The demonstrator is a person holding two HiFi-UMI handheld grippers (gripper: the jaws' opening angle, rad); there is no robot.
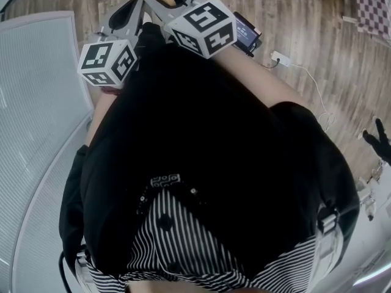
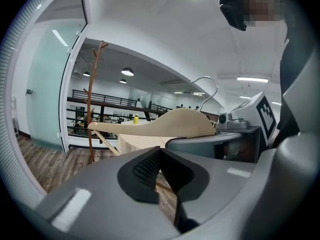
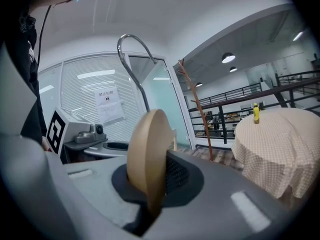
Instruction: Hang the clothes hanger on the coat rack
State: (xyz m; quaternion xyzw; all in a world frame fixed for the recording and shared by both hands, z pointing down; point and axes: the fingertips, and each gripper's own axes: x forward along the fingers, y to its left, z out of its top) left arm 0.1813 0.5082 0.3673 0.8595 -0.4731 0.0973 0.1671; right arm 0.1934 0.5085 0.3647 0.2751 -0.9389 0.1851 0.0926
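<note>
The wooden clothes hanger [image 3: 146, 154] stands edge-on between my right gripper's [image 3: 150, 186] jaws, which are shut on its body. Its metal hook [image 3: 132, 59] curves up above it. In the left gripper view the hanger [image 2: 170, 124] stretches across, and its thin lower bar [image 2: 107, 146] runs down into my left gripper [image 2: 162, 171], which is shut on it. The coat rack [image 2: 90, 119], a thin brown branch-like pole, stands on the wooden floor some way ahead. It also appears as coat rack [image 3: 197, 109] in the right gripper view. In the head view both marker cubes [image 1: 107, 60] [image 1: 201, 26] are close together in front of the person's chest.
A round table with a checked cloth [image 3: 275, 144] and a yellow bottle [image 3: 256, 113] stands right of the rack. A glass partition [image 2: 45, 84] is to the left, and a dark railing [image 2: 115, 104] runs behind. A cable and plug [image 1: 281, 58] lie on the wooden floor.
</note>
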